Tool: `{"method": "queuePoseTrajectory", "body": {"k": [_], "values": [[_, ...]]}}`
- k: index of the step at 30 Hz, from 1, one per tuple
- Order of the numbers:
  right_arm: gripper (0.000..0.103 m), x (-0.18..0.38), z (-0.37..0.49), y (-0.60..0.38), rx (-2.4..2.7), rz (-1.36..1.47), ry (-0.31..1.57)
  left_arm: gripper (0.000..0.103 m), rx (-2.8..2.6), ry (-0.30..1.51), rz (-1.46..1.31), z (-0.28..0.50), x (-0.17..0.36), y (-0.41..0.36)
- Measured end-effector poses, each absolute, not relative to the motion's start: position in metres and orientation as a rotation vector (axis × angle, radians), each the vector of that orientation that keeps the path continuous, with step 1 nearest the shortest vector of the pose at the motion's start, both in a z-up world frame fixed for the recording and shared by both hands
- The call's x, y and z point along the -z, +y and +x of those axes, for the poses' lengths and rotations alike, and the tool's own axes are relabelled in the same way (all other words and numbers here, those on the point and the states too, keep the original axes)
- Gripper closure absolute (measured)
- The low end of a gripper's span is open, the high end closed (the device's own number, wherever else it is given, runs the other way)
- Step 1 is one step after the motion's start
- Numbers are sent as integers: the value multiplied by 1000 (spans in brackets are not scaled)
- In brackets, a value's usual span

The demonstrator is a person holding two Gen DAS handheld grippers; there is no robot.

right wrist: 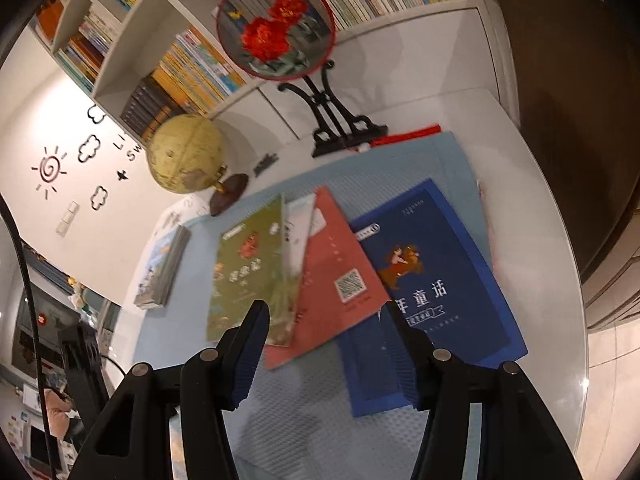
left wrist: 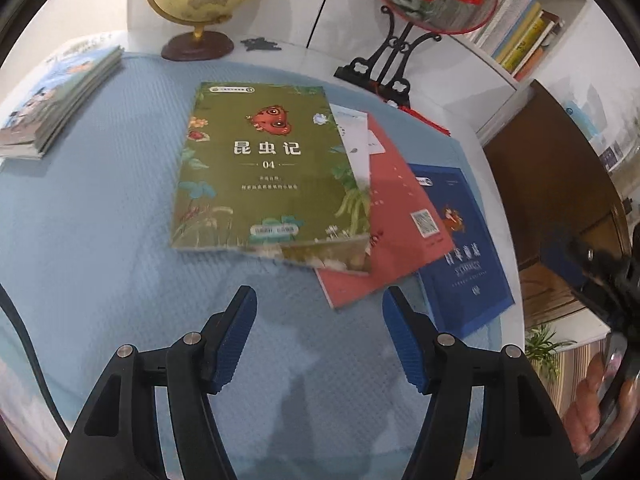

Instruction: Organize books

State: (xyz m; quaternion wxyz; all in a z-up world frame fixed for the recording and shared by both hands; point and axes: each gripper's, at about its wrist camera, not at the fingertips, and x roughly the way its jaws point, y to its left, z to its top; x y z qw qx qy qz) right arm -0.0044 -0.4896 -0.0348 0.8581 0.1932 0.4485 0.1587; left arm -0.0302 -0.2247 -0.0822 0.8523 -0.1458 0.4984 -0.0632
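Book stack (left wrist: 60,100): lying flat on the blue mat (left wrist: 100,220), well left of the green book (left wrist: 264,168).
Green book: lying face up mid-mat, long axis running away from the camera, title upright; overlapping a white booklet (left wrist: 354,136) and the red book (left wrist: 392,216).
Red book: lying just right, tilted.
Blue book (left wrist: 460,248): lying furthest right, tilted.
Left gripper (left wrist: 316,340): hovering open, empty, near the green book.
Right gripper (right wrist: 324,352): hovering open, empty.

white bookshelf (right wrist: 168,32) against a white wall (right wrist: 60,120) bearing sun and cloud decals (right wrist: 50,170); dark wooden door (right wrist: 560,80) beside it.
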Motion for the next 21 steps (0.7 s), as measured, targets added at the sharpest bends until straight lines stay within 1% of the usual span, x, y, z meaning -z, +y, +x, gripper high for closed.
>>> {"method": "queuePoseTrajectory", "body": {"k": [4,9,10,11,16,18,20,21], "values": [[47,48,20,-462,-372,345,991,40,110,1058,-330,-4,91,-203],[48,66,60,-409,-412,270,1012,40,37,1083,-358,27,105,-157],[58,73,74,-395,-413,239,1024,40,25,1081,-363,33,106,-149],[65,79,84,-386,-411,226,1038,40,12,1075,-367,39,108,-141],[65,106,127,-348,-404,213,1092,40,-12,1073,-431,66,123,-113],[68,114,134,-337,-396,185,1104,42,8,1089,-442,71,132,-113],[73,122,137,-330,-395,156,1116,42,31,1096,-433,71,136,-117],[74,122,135,-327,-388,132,1095,42,45,1084,-425,70,136,-119]]}}
